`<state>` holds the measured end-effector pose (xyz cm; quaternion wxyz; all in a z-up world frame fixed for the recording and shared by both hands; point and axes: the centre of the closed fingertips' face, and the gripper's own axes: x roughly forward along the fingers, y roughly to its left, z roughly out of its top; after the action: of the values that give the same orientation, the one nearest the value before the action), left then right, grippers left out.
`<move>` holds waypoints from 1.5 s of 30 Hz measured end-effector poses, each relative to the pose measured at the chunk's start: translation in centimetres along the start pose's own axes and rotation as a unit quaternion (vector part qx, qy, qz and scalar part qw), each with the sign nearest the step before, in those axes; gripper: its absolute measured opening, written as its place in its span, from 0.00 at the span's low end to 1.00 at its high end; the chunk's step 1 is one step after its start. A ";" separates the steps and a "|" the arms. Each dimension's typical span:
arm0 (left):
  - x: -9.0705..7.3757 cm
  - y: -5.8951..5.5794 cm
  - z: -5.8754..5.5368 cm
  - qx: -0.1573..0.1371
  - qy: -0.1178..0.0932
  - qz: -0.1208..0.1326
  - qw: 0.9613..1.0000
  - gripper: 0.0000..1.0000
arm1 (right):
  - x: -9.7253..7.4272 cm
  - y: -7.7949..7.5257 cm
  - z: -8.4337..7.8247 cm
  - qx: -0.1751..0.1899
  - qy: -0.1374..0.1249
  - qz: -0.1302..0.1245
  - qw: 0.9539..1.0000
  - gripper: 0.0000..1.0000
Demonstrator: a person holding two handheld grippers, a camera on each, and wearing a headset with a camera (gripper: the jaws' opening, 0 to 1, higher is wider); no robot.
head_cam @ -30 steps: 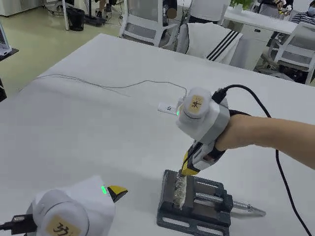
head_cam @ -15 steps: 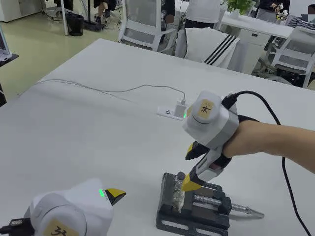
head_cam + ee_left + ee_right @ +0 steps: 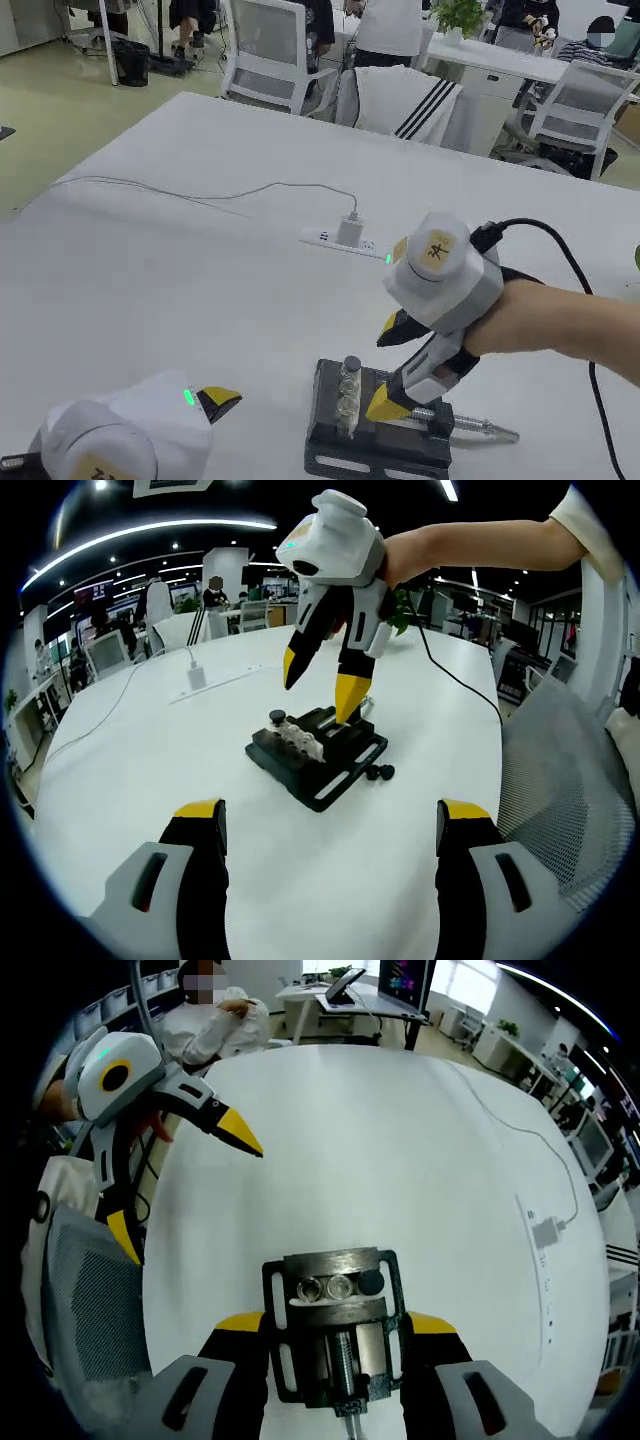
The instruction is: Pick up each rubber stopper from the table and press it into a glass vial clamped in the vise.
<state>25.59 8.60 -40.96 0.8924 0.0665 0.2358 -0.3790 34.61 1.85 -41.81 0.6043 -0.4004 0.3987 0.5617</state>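
Entry: my right gripper, jaws spread and empty, above the vise. One black rubber stopper sits in the end glass vial. My left gripper: jaws apart, holding nothing.

We find a single dark handwritten character on the round tan sticker on top of the right gripper, too blurred to read. The left gripper carries a second sticker, cut off by the frame edge and equally unreadable.
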 end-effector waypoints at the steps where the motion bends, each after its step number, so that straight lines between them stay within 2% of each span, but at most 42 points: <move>1: 0.0 0.0 0.0 0.001 0.000 0.000 1.000 0.85 | -0.1 0.2 -0.1 0.002 -0.002 -0.001 1.000 0.50; 7: -0.2 -0.3 -0.3 0.002 0.002 -0.003 1.000 0.85 | -0.6 1.5 -1.9 0.025 -0.008 -0.005 1.000 0.48; 15: -0.3 -1.0 -0.5 0.008 0.004 -0.008 1.000 0.84 | -0.5 3.8 -4.4 0.050 -0.007 -0.001 0.999 0.47; 20: -0.4 -1.1 -0.6 0.007 0.003 -0.009 1.000 0.84 | -0.5 4.8 -5.3 0.062 -0.008 0.000 0.998 0.46; 24: -0.4 -1.3 -0.8 0.007 0.003 -0.009 1.000 0.84 | -0.5 5.5 -5.8 0.068 -0.012 0.000 0.998 0.44; 32: -0.4 -1.8 -1.0 0.007 0.004 -0.012 1.000 0.84 | 0.9 7.1 -6.6 0.083 -0.020 0.005 0.996 0.40; 40: -0.3 -1.9 -1.2 0.003 0.004 -0.012 1.000 0.84 | 1.9 7.3 -6.0 0.092 -0.046 -0.001 0.995 0.27; 45: -0.4 -1.9 -1.4 -0.001 0.005 -0.011 1.000 0.84 | 2.6 7.4 -6.3 0.098 -0.043 0.005 0.994 0.22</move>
<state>23.49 7.94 -41.94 0.8868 0.0653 0.2413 -0.3886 27.14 -2.69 -46.76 0.6545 -0.3129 0.4273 0.5395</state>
